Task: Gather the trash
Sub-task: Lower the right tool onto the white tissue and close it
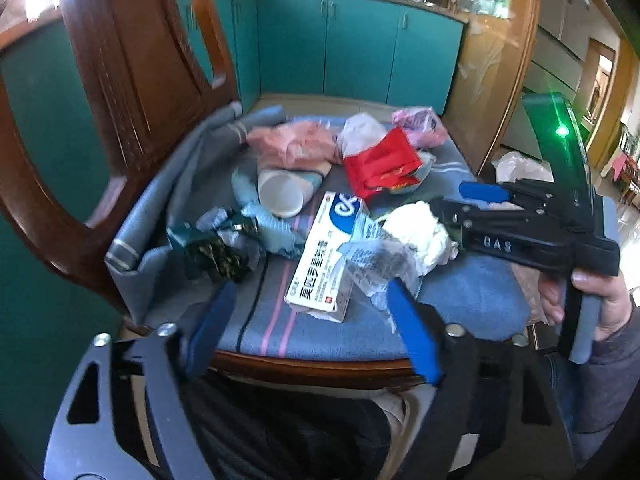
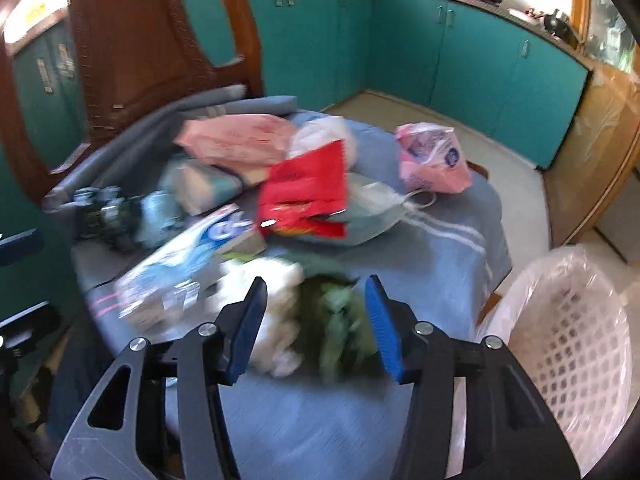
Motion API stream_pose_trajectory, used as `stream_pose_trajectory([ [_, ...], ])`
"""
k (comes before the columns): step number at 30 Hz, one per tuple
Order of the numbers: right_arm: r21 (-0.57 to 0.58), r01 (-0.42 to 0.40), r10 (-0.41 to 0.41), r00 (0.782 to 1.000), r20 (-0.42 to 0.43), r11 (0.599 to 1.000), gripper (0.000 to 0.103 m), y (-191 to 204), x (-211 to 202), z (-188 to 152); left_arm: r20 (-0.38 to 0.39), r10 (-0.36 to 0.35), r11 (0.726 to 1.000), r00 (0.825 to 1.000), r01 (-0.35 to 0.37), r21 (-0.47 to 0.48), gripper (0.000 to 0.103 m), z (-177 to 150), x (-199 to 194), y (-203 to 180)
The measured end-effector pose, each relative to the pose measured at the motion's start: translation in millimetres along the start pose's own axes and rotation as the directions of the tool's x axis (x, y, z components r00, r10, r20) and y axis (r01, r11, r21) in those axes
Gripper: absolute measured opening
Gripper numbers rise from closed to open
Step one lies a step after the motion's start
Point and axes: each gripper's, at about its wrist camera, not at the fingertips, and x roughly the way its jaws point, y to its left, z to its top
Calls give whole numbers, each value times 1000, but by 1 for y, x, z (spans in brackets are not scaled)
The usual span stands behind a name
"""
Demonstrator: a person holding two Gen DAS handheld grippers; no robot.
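Note:
Trash lies on a blue striped cushion [image 1: 472,300] on a wooden chair: a white medicine box [image 1: 324,256], a crumpled white tissue [image 1: 420,232], a red wrapper [image 1: 380,164], a pink bag [image 1: 420,124], a white cup [image 1: 280,196] and dark green wrappers [image 1: 216,248]. My left gripper [image 1: 308,324] is open and empty at the cushion's front edge, near the box. My right gripper [image 2: 316,320] is open, its jaws standing over the tissue [image 2: 276,304] and a green wrapper [image 2: 340,320]. It also shows in the left wrist view [image 1: 464,200].
A white lattice basket [image 2: 572,344] lined with clear plastic stands on the floor right of the chair. The wooden chair back [image 1: 132,60] rises at the left. Teal cabinets [image 1: 352,44] line the far wall. A face mask [image 2: 372,208] lies beside the red wrapper [image 2: 308,192].

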Motion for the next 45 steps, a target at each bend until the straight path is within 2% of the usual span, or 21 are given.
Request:
stream_pose_trajectory([
  [1, 11, -6, 6, 1000, -11, 1000, 52, -3, 3, -3, -8, 0, 1000, 1000, 0, 3, 74, 0, 3, -1],
  [3, 17, 0, 1, 999, -46, 1000, 44, -9, 7, -9, -8, -3, 1000, 1000, 4, 10, 74, 1, 6, -5],
  [5, 20, -12, 13, 998, -61, 1000, 41, -13, 9, -12, -3, -37, 999, 999, 37, 19, 74, 5, 11, -16],
  [9, 55, -42, 47, 995, -87, 998, 40, -22, 19, -11, -23, -85, 995, 996, 86, 57, 78, 9, 28, -44],
  [12, 68, -46, 53, 994, -93, 997, 40, -23, 21, -11, -47, -77, 993, 996, 80, 89, 78, 8, 37, -58],
  [13, 79, -50, 58, 994, -98, 996, 40, -24, 22, -11, -61, -79, 992, 995, 85, 98, 72, 7, 42, -61],
  [14, 85, -53, 61, 993, -99, 995, 36, -25, 22, -10, -71, -80, 991, 994, 87, 101, 58, 5, 43, -63],
  [15, 98, -64, 73, 992, -100, 993, 17, -26, 23, -10, -91, -81, 991, 993, 90, 99, 52, 5, 47, -63],
  [16, 115, -75, 86, 991, -98, 990, 14, -28, 22, -10, -103, -80, 991, 991, 90, 97, 45, 4, 50, -63],
  [20, 161, -114, 120, 992, -32, 980, 13, -35, 6, -10, -114, -73, 994, 991, 81, 71, 41, 2, 56, -58],
  [23, 194, -99, 95, 995, 29, 976, 13, -42, -11, -9, -112, -66, 996, 992, 72, 53, 40, 3, 55, -52],
  [27, 238, -59, 41, 996, 79, 969, 13, -53, -24, -10, -118, -64, 997, 991, 69, 36, 40, 3, 56, -47],
  [28, 242, -54, 36, 996, 76, 969, 14, -55, -24, -12, -118, -65, 997, 991, 68, 28, 42, 4, 57, -47],
  [29, 242, -60, 45, 997, 67, 968, 14, -56, -22, -13, -121, -67, 997, 990, 70, 19, 48, 4, 56, -47],
  [31, 246, -100, 86, 994, 70, 964, 17, -56, -21, -13, -121, -73, 997, 990, 73, -2, 55, 5, 56, -45],
  [34, 207, -145, 130, 988, 86, 968, 33, -45, -22, -12, -113, -66, 998, 991, 66, -5, 55, 7, 54, -43],
  [36, 149, -186, 173, 980, 95, 971, 50, -29, -22, -10, -107, -51, 999, 993, 51, -5, 58, 8, 53, -39],
  [38, 109, -196, 190, 980, 65, 974, 52, -15, -14, -9, -105, -41, 999, 994, 39, -15, 60, 9, 52, -35],
  [41, 89, -174, 174, 985, 13, 981, 51, -4, 1, -11, -99, -29, 999, 995, 27, -23, 61, 11, 50, -28],
  [42, 87, -170, 171, 985, 1, 982, 36, -1, 4, -12, -99, -27, 999, 995, 24, -25, 62, 10, 49, -28],
  [45, 72, -160, 160, 987, 18, 984, 23, 2, 0, -12, -94, -27, 999, 995, 24, -30, 63, 11, 48, -27],
])
